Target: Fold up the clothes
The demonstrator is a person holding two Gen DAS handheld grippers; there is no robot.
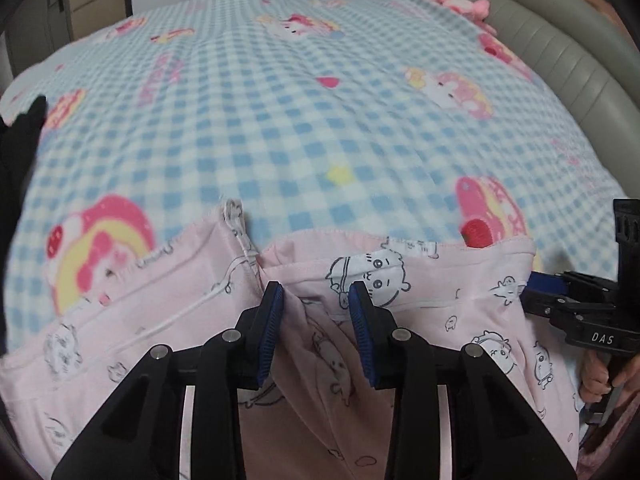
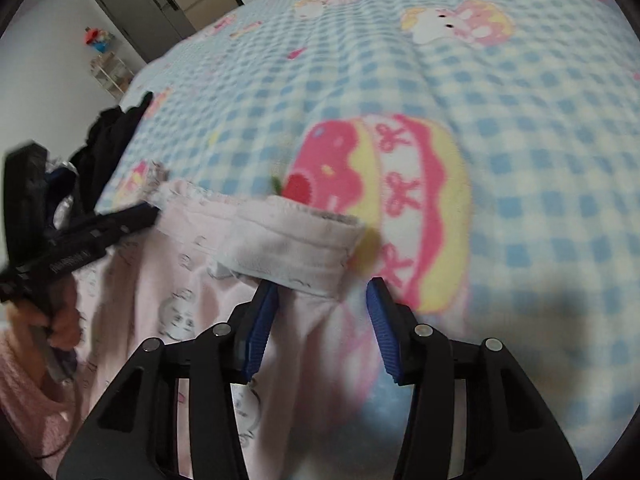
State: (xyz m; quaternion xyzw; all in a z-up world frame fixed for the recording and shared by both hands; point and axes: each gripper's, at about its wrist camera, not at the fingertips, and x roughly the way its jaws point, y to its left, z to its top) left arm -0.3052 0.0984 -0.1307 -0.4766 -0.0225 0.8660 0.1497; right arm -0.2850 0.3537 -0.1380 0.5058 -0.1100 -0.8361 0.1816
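Note:
A pale pink garment [image 1: 400, 280] printed with small cartoon animals lies bunched at the near edge of a blue-and-white checked blanket [image 1: 300, 120]. My left gripper [image 1: 316, 300] stands over it with a fold of the pink cloth between its blue pads; the cloth lies against the left pad and the jaws are not closed on it. My right gripper [image 2: 322, 296] is at the garment's folded hem [image 2: 288, 248]; cloth touches its left pad and the right pad is free. Each gripper also shows at the edge of the other's view: the right gripper [image 1: 536, 292] and the left gripper [image 2: 140, 216].
A black garment [image 2: 108, 140] lies heaped at the blanket's left edge. A grey padded headboard [image 1: 560, 52] and pink plush toys [image 1: 460, 0] border the far right. A hand [image 1: 596, 376] holds the right gripper's handle. A grey cabinet [image 2: 136, 4] stands beyond the bed.

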